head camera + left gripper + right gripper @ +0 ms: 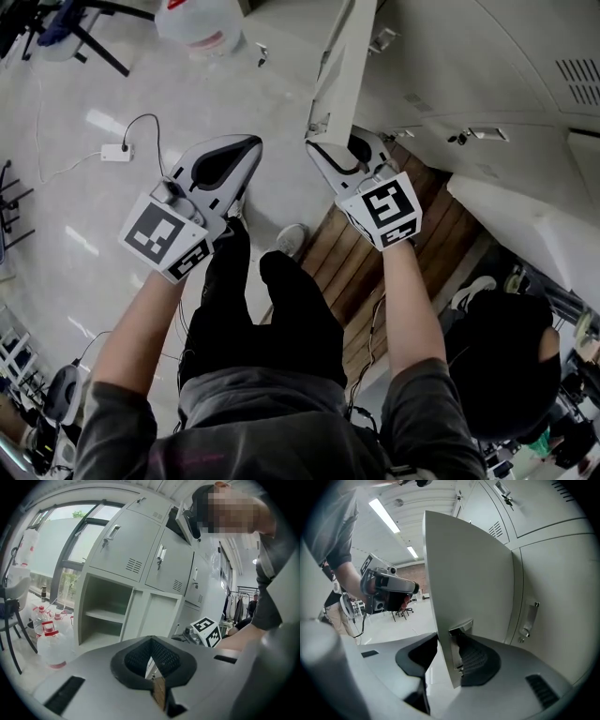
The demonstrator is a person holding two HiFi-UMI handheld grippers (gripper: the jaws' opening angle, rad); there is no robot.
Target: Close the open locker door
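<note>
Locker door [468,569]: open, standing out from the locker bank [487,66], roughly square to the fronts. From the head view it is seen edge-on as a narrow pale strip. The long axis of that strip runs from the bank out toward the person. The hinged edge is at the bank; the free edge is the end farthest from it.

Right gripper [449,651]: placed at that free edge, out from the bank, and clearly the nearer of the two. Jaws are set wide. The door's edge is taken between them, with the latch recess [461,626] just by the pad on the bank side. A sliver of floor is seen between the other pad and the panel. No clamping is evident; light contact on the recess side cannot be ruled out.

Left gripper [246,150]: held farther from the bank than the right one, apart from the door. Jaws are brought together and nothing is held; only the small hollow between the pads is seen.

Open compartment [105,613]: seen in the bank on the left gripper's side of the door.

Judgement: the coming move turns on the free edge being swung toward that compartment. The right gripper is already placed for this, either by pushing with one jaw or by nipping the edge. A slip off the thin edge is the likely fault.
</note>
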